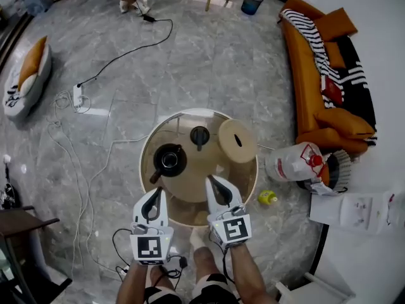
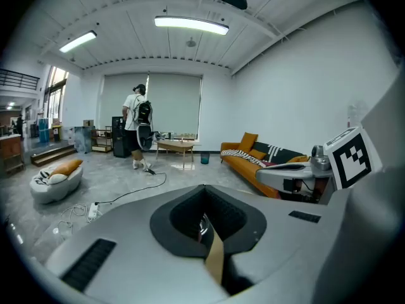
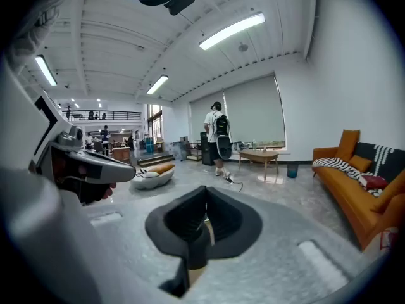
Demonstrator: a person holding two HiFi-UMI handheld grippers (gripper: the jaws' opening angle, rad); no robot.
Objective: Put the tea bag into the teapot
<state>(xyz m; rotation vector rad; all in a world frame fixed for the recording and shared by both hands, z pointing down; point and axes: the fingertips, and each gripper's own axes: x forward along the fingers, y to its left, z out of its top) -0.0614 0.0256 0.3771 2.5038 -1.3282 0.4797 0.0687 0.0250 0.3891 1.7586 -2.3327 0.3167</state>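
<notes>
Head view looks steeply down; both gripper views share the sofa (image 3: pixel 354 201).

Teapot (image 1: pixel 169 161) left on table (image 1: pixel 190 189); lid (image 1: pixel 200 136) behind; disc (image 1: pixel 237 140) right.

Bright, even indoor light comes from ceiling tube lamps (image 2: pixel 191 24) high above the left claw (image 2: pixel 204 195), with a pale window blind (image 2: pixel 152 106) glowing far beyond it. Shadows on the glossy floor (image 1: pixel 209 56) are faint. Every view bulges fisheye, with dark vignetted corners; the claw bodies nearest the lens look soft
</notes>
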